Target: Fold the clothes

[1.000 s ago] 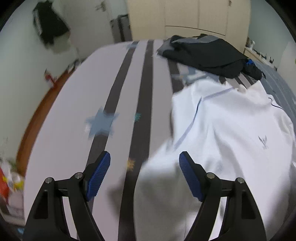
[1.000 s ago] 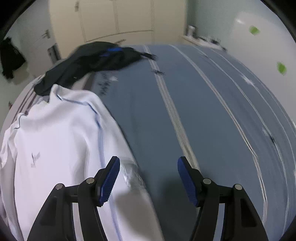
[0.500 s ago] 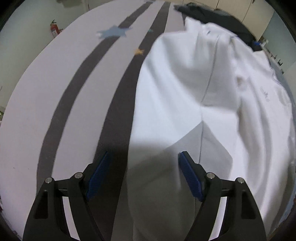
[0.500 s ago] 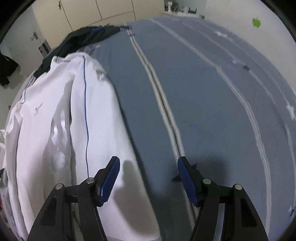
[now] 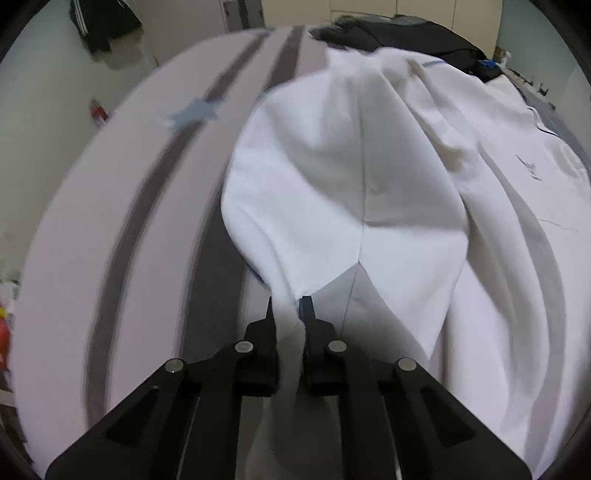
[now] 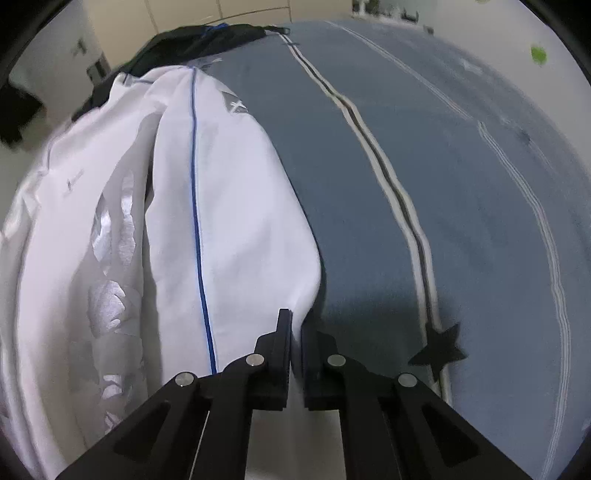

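A white sweatshirt [image 5: 351, 177] with thin blue piping lies on the bed, bunched and stretched toward me. My left gripper [image 5: 289, 306] is shut on its near left edge, and the cloth pulls into a taut fold. In the right wrist view the same white sweatshirt [image 6: 229, 206] shows with a blue line down it and silver print at the left. My right gripper [image 6: 295, 325] is shut on its near right edge.
The bed cover is pale lilac with dark stripes and a blue star [image 5: 192, 114] on the left, blue with white stripes [image 6: 406, 206] on the right. A dark garment heap [image 5: 402, 33] lies at the far end; it also shows in the right wrist view [image 6: 199, 40]. Cupboards stand behind.
Both grippers were open above the bed a second ago. They came down at the sweatshirt's near edge and have shut on the cloth, which now pulls taut.
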`<action>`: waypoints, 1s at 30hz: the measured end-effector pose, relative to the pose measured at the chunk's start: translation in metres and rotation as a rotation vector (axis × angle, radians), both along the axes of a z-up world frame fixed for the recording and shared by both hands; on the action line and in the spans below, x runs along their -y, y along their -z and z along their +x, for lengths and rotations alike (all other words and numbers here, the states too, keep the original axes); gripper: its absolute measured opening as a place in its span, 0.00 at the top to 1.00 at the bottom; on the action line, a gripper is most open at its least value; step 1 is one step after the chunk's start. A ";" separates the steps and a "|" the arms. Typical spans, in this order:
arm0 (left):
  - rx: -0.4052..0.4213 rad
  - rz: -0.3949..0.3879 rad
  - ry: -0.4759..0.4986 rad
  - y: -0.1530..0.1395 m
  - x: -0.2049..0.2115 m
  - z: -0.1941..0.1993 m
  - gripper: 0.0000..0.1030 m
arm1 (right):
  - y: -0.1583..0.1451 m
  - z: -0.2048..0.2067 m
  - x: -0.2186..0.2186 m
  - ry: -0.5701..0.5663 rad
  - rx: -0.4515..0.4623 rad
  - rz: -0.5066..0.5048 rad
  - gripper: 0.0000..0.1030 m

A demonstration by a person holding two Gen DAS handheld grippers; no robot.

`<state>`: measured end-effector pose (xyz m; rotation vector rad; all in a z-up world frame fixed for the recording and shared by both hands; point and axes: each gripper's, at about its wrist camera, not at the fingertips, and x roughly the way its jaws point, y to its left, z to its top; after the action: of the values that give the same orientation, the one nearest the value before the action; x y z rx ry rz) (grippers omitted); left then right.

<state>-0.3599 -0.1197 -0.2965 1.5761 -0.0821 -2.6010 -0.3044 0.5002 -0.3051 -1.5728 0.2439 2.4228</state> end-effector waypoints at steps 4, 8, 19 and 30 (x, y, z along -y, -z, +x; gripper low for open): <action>-0.079 -0.077 -0.117 -0.029 0.039 -0.019 0.93 | -0.017 -0.002 -0.008 0.057 -0.031 0.089 0.96; -0.135 -0.214 -0.174 -0.064 0.082 -0.052 0.93 | -0.049 -0.013 -0.043 0.154 -0.085 0.184 0.96; -0.152 -0.511 -0.147 -0.097 0.131 -0.147 0.77 | -0.113 -0.126 -0.136 0.168 -0.071 0.494 0.96; -0.018 -0.272 -0.301 -0.044 0.147 -0.047 0.43 | -0.078 -0.046 -0.095 0.246 -0.023 0.241 0.75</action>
<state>-0.4073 -0.2667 -0.2523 1.3542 -0.1744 -2.2641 -0.3507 0.5950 -0.2271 -1.3274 0.1338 2.1908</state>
